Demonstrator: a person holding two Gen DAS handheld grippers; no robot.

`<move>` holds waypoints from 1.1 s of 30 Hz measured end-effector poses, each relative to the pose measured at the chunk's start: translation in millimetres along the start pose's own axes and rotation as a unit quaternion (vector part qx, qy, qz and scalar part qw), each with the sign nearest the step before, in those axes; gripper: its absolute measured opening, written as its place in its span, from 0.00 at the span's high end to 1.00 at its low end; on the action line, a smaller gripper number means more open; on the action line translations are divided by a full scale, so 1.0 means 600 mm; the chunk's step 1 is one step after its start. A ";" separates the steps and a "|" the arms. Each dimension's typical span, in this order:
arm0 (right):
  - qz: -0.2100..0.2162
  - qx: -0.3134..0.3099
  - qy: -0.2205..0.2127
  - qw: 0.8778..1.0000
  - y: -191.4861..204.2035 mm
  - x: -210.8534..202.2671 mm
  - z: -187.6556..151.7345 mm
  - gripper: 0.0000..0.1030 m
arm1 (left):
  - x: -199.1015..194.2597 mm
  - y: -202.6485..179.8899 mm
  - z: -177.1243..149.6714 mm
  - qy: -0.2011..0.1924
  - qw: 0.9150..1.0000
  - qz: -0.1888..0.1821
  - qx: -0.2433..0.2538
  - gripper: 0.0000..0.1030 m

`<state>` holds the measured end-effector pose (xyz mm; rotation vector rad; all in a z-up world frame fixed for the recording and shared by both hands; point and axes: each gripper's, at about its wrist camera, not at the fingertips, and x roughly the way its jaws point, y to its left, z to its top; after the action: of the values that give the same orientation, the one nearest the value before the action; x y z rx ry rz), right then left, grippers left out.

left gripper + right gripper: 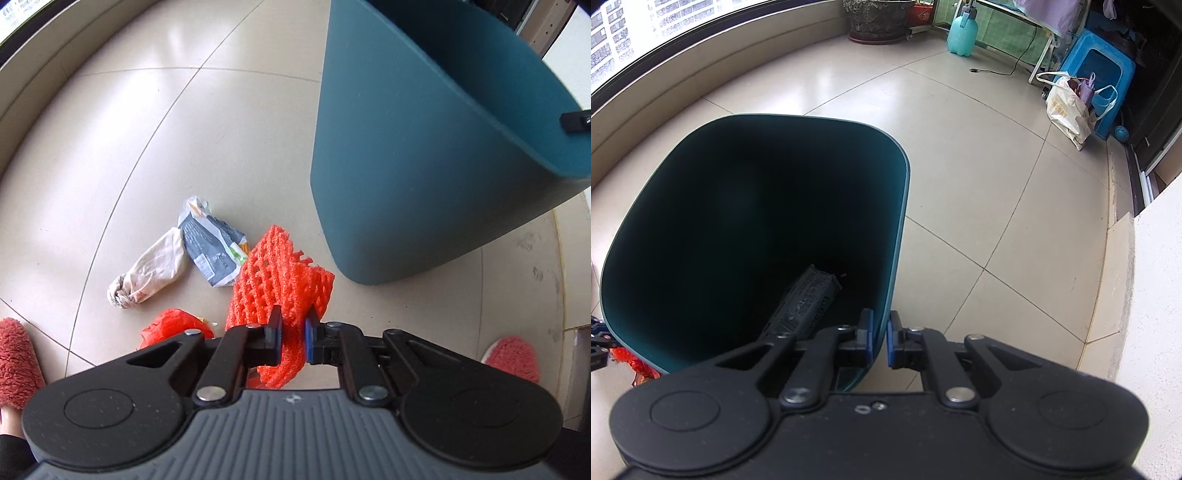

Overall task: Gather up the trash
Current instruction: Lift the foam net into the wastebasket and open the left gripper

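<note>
Orange foam net (pixel 280 280) is pinched in the left tool (pixel 293 332), jaws squeezed tight on its crumpled middle, and it hangs clear of the floor at lower centre of the left wrist view. The teal bin (pixel 406 166) fills the upper right there, tipped toward the litter. Over on the right wrist view, the right tool (pixel 880 338) is clamped on the bin's rim (pixel 879 325), near wall caught between the pads at lower centre, holding it tilted.

One wrapper (pixel 805 302) already lies inside the bin, low on its dark inner wall, so that one's done. The net looks next to go in; it isn't over the opening yet.

Left on the floor (pixel 129 147), centre-left: a twisted paper wad (pixel 155 269), a grey packet (pixel 210 247) touching it, and a red bag (pixel 173 325) just beside the tool. Roughly a third through, I'd say. Red slippers (pixel 14 358) frame the bottom corners.
</note>
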<state>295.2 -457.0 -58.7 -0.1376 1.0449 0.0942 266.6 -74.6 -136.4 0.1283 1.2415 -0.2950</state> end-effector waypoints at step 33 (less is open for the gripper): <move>0.033 -0.045 -0.016 0.998 -0.015 0.009 0.010 0.94 | -0.100 -0.201 0.230 -0.066 0.991 -0.020 0.113 0.90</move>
<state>304.5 -465.0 -59.7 -0.1835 1.0130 0.2027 340.0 -216.1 -27.3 0.2750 1.0788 -0.4729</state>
